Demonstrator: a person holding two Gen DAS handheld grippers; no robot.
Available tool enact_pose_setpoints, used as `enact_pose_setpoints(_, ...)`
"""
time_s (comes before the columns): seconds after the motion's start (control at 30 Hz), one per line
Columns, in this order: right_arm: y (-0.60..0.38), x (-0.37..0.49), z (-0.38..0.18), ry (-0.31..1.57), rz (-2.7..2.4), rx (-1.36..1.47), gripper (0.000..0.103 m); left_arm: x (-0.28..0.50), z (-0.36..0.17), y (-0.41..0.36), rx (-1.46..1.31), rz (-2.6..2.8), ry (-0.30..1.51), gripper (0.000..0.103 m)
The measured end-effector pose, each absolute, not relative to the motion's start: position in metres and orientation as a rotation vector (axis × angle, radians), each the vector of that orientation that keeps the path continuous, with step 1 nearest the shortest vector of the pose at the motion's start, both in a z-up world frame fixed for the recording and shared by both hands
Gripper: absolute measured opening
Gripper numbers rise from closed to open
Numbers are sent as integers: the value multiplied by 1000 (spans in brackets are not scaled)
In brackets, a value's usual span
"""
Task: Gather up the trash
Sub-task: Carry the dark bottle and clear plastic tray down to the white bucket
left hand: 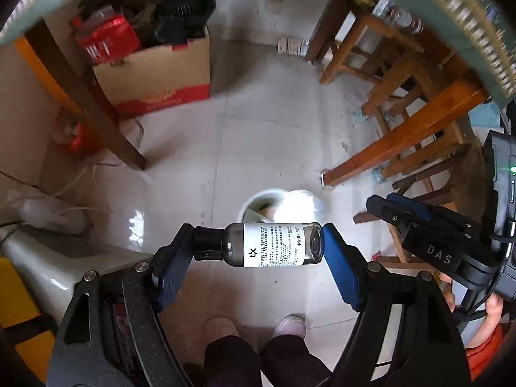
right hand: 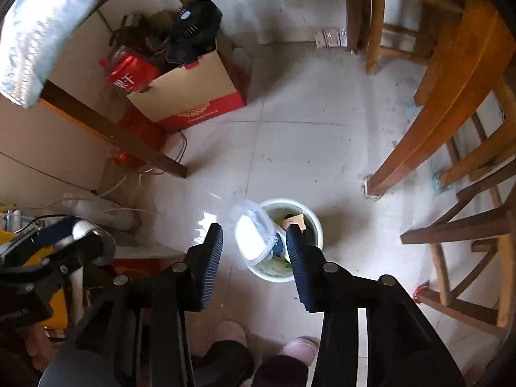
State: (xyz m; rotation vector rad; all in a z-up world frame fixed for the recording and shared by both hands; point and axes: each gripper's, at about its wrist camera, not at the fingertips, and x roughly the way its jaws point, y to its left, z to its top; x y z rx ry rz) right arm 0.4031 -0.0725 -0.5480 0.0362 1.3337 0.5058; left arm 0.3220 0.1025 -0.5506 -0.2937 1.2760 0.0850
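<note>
My left gripper (left hand: pixel 258 245) is shut on a small dark bottle (left hand: pixel 267 245) with a white label and black cap, held sideways between the blue pads, above the floor. A white trash bin (left hand: pixel 258 204) stands on the floor just beyond the bottle. In the right wrist view the same bin (right hand: pixel 314 222) holds scraps and a clear plastic bag (right hand: pixel 254 235) draped over its left rim. My right gripper (right hand: pixel 254 242) is open and empty above the bin. It also shows at the right of the left wrist view (left hand: pixel 419 219).
A cardboard box (left hand: pixel 161 74) full of clutter and a black fan (left hand: pixel 185 13) stands at the far left. Table legs (left hand: pixel 84 96) and wooden chairs (left hand: pixel 403 122) flank the tiled floor. My feet (right hand: pixel 296 345) show at the bottom. Cables (right hand: pixel 129 180) lie at the left.
</note>
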Motion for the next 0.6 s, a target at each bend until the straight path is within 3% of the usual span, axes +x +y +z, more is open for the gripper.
enact_pose_setpoints(0.23,-96,406,-563,1352,463,61,38,339,-604,81,-362,19,1336,78)
enact_pose_setpoints(0.6,-120,413,-541,1294,412,36,40,374,-629,51,-368,-66,1320,78)
